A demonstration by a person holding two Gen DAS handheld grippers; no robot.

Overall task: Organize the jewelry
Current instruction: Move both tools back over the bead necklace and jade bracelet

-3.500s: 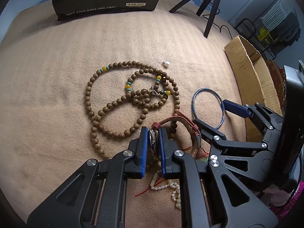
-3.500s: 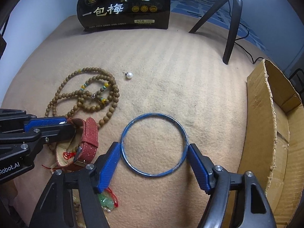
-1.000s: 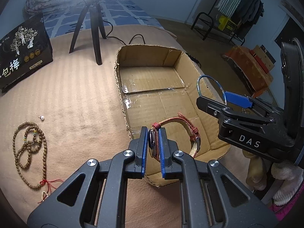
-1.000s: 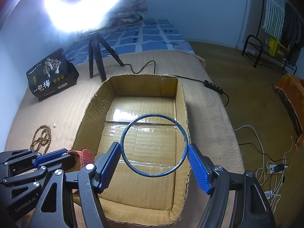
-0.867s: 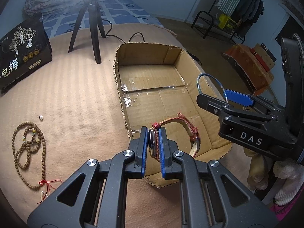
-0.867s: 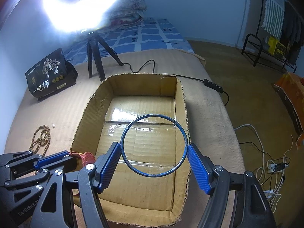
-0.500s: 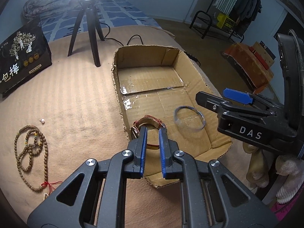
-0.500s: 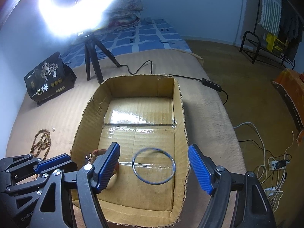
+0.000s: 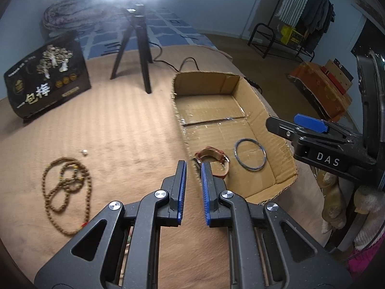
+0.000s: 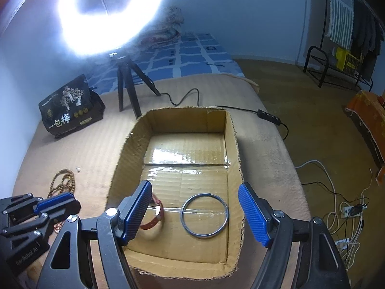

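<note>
Our left gripper (image 9: pixel 193 166) and right gripper (image 10: pixel 196 201) both parted and empty above us, tan blanket (image 9: pixel 120 130), cardboard box (image 10: pixel 234 144) holding watch (image 9: pixel 211 155) and bangle (image 10: pixel 204 215), ring light (image 10: pixel 108 12) glaring, blue walls

Bed (image 9: pixel 125 130), covered by a tan ribbed blanket. Lying directly on it: cardboard box (image 10: pixel 125 149) ahead of the right fingers; wooden bead necklace (image 9: pixel 66 187) left of the left fingers; small pearl earring (image 9: pixel 84 152) just beyond the necklace; black snack bag (image 9: pixel 45 82) and tripod (image 9: pixel 137 55) far ahead; black cable (image 10: pixel 182 98) beyond the box.
</note>
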